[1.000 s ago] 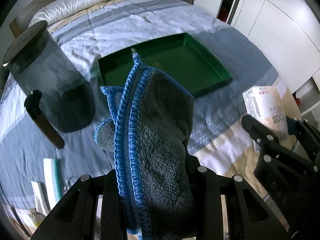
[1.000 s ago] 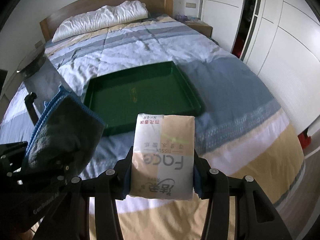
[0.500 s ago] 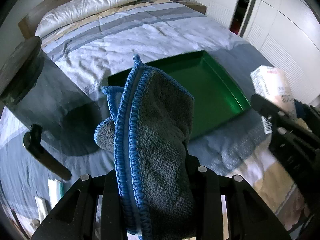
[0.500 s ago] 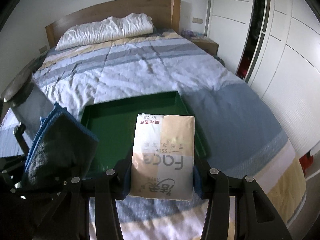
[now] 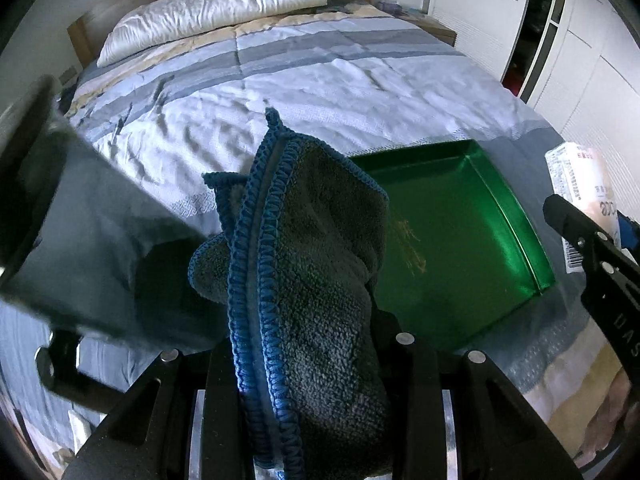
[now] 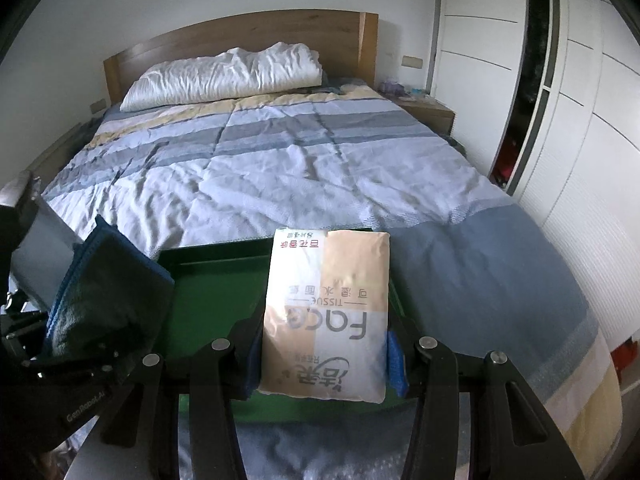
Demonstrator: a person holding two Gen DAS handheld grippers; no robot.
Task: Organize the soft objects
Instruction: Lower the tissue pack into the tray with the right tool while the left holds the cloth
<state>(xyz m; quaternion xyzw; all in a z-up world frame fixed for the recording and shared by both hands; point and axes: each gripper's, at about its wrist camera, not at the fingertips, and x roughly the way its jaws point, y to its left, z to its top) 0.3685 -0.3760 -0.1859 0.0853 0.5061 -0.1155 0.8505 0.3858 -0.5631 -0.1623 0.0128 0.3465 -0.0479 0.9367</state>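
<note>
My left gripper [image 5: 308, 352] is shut on a folded grey towel with blue stitched edging [image 5: 304, 264], held up above the bed. The towel [image 6: 108, 284] and left gripper also show at the left of the right wrist view. My right gripper [image 6: 324, 344] is shut on a soft tissue pack [image 6: 328, 316], beige and white with printed text, held above the near edge of a green tray [image 6: 212, 292]. The tray [image 5: 460, 236] lies on the bedspread, below and right of the towel. The tissue pack [image 5: 580, 196] shows at the right edge of the left wrist view.
A striped blue, white and beige bedspread [image 6: 300, 168] covers the bed, with a white pillow [image 6: 228, 76] at the wooden headboard [image 6: 240, 36]. A grey lidded container [image 5: 72, 240] stands at left. White wardrobe doors [image 6: 580, 120] line the right side.
Both grippers have risen and tilted up, each holding its object. The tray has dropped lower in both views and more of the bed and headboard shows.
</note>
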